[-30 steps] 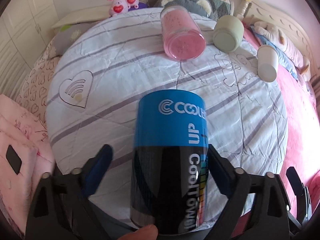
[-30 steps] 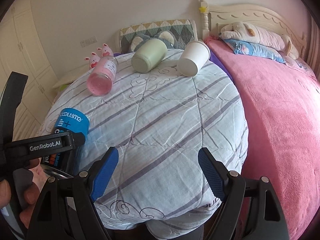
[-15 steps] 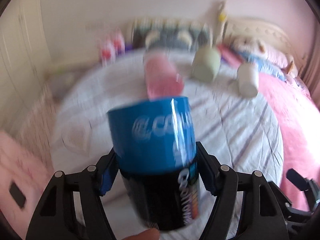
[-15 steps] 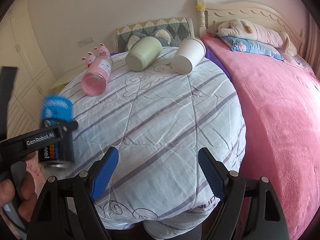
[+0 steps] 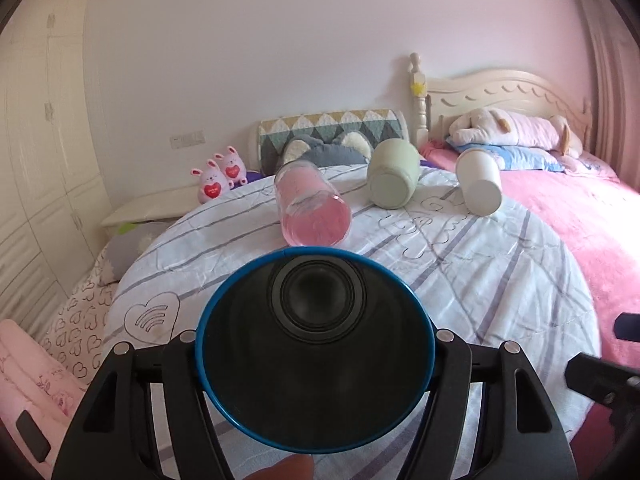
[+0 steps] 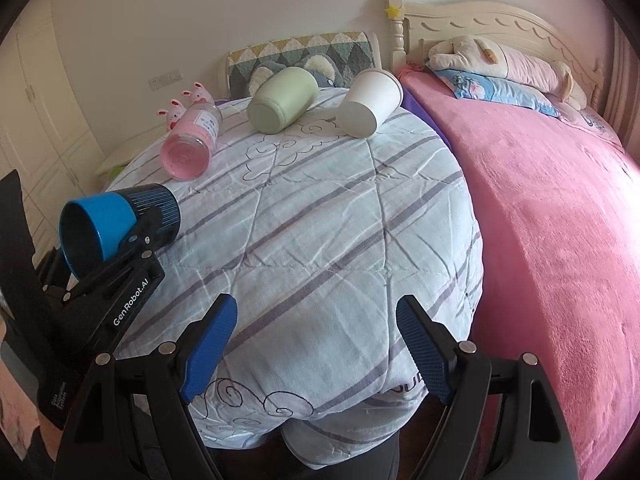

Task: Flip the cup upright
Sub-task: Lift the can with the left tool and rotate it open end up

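Note:
My left gripper (image 5: 316, 344) is shut on a blue and black cup (image 5: 316, 356). The cup's open mouth faces the left wrist camera, so I look down into its dark inside. In the right wrist view the same cup (image 6: 116, 224) is held tilted on its side above the left edge of the quilt, mouth toward the lower left, with the left gripper (image 6: 140, 240) clamped on it. My right gripper (image 6: 316, 348) is open and empty over the near edge of the striped quilt (image 6: 340, 220).
A pink bottle (image 5: 312, 208), a green cup (image 5: 394, 178) and a white cup (image 5: 480, 190) lie on their sides at the far side of the quilt. A pink blanket (image 6: 560, 240) covers the bed to the right. Plush toys and a headboard stand behind.
My left gripper closed on the blue cup, lifted it off the quilt and turned it, so its open mouth now faces the camera. The right gripper stayed open and hardly moved.

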A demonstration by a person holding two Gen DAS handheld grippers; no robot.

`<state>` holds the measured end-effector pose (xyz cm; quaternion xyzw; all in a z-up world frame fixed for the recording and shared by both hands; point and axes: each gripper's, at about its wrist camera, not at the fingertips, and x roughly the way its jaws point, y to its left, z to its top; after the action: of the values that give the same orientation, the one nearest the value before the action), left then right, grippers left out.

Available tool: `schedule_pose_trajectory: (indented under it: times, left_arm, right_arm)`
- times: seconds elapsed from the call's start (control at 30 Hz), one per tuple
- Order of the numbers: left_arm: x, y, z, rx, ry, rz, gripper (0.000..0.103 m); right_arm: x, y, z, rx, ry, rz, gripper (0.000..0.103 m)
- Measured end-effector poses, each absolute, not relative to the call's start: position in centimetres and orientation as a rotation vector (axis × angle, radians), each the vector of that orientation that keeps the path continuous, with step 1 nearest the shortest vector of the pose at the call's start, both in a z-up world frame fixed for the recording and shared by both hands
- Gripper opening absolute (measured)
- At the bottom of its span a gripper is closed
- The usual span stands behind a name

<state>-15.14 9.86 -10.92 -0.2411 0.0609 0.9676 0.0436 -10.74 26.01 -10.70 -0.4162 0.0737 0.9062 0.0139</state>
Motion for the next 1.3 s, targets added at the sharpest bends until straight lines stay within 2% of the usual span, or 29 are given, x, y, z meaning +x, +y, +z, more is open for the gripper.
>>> schedule_pose_trajectory:
  times: [0.13,0.3,0.6,1.3]
  left_arm:
    - [-14.7,9.8,-9.5,-0.758,0.183,2.921,0.068]
    - [-15.3,9.2,-8.9,-0.921,0.107,2.828,0.068]
    - [-15.2,9.5,-9.3,-0.978,0.134,2.816,0.068]
    - [-16.6,8.9,-8.0,-0.910,0.101,2.830,0.067]
  right_arm:
    - [-10.7,25.8,-10.5,-1.290,0.223,2.826,0.083]
    - [-10.8,25.5,-10.7,-1.308,0.232,2.828,0.083]
    - [-10.6,25.3,-10.7,-1.309,0.232,2.829,0.083]
    - [-10.5,25.5,-10.4,-1.300,0.243,2.830,0.083]
